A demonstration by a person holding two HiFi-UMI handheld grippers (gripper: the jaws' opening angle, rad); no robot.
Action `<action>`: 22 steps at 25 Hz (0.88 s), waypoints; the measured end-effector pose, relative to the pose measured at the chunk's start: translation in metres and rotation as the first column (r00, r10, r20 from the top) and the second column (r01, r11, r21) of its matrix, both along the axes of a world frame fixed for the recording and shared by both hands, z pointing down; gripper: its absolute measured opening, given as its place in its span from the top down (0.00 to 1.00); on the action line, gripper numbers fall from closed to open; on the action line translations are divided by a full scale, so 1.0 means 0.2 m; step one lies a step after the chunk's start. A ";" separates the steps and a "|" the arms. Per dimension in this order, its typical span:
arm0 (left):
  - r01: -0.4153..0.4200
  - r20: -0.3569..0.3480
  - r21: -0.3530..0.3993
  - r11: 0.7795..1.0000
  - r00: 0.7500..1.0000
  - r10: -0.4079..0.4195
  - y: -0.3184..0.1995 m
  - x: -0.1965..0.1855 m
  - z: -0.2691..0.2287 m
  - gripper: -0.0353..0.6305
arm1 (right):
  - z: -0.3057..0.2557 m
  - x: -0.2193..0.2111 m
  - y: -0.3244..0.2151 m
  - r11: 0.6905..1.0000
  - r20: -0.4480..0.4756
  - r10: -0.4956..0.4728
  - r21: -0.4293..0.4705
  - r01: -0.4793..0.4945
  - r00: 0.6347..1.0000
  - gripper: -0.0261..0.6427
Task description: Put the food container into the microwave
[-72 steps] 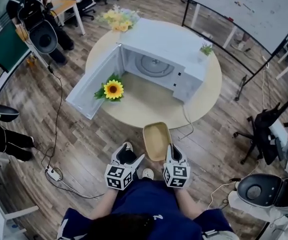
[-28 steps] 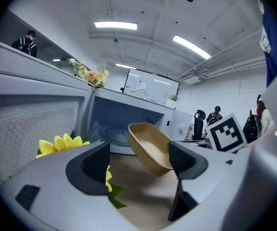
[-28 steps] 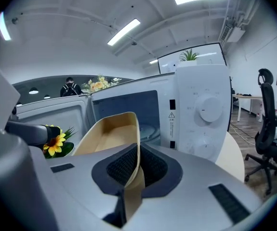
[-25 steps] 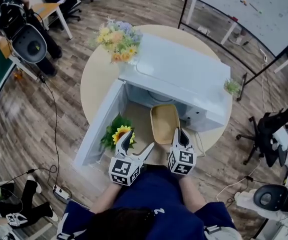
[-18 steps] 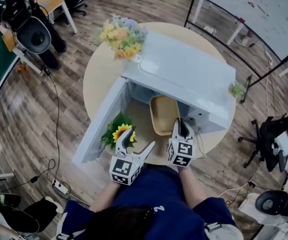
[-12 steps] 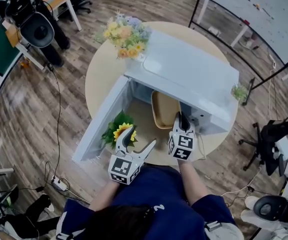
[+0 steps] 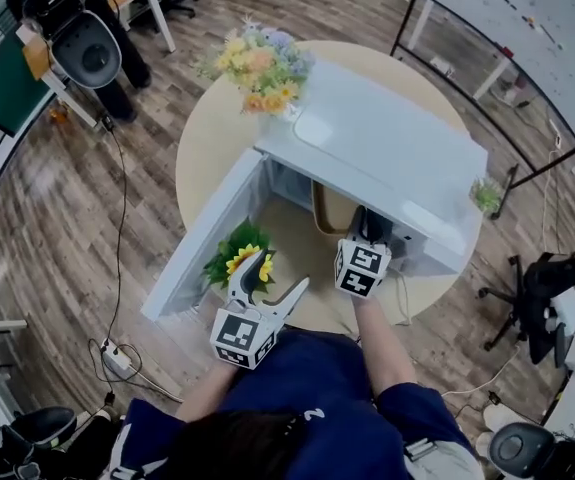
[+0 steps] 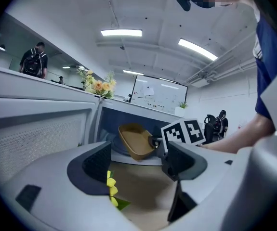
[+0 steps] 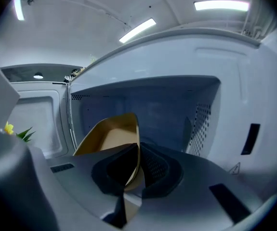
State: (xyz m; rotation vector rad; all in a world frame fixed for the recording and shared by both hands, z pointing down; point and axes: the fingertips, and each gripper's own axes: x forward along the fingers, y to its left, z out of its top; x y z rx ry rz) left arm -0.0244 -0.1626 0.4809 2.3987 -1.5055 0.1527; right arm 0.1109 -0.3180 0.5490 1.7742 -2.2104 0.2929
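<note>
The tan food container (image 7: 331, 208) sits at the open mouth of the white microwave (image 7: 397, 158), just right of centre in the head view, its far end already hidden under the oven's top. Its near rim is pinched between the closed jaws of the right hand-held gripper (image 7: 365, 230). In the right gripper view the container (image 9: 110, 137) tilts up and leftward from the jaws, with the dark cavity and its perforated wall behind it; whether it touches the cavity floor cannot be told. The left hand-held gripper (image 7: 280, 277) hangs lower left of the container, jaws spread wide with nothing between them – in its own view the container (image 8: 135, 140) and the right gripper's marker cube show beyond the gap. The microwave door (image 7: 205, 236) stands swung open toward the lower left. An artificial sunflower (image 7: 237, 259) lies on the round tabletop (image 7: 207, 138) just beside the left gripper's fingertips. A pastel bouquet (image 7: 261, 63) stands at the microwave's upper-left corner, and a small green plant (image 7: 486, 196) at its right end.
</note>
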 end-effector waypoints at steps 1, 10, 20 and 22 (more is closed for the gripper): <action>0.004 -0.001 -0.001 1.000 1.000 -0.004 0.00 0.00 0.00 0.40 | 0.00 -0.01 -0.02 1.000 -0.002 -0.003 0.006 0.003 1.000 0.92; 0.019 0.009 -0.021 1.000 1.000 -0.019 -0.02 -0.02 0.03 0.40 | 0.08 -0.01 -0.20 0.999 -0.021 0.050 -0.006 -0.050 0.999 0.92; 0.014 0.002 -0.038 0.999 1.000 -0.014 -0.03 -0.02 0.04 0.40 | 0.10 -0.01 -0.29 0.997 -0.066 0.078 0.005 -0.078 0.995 0.92; 0.011 -0.010 -0.038 0.999 1.000 -0.011 -0.02 -0.02 0.05 0.40 | 0.10 -0.01 -0.31 0.997 -0.081 0.080 0.006 -0.080 0.993 0.92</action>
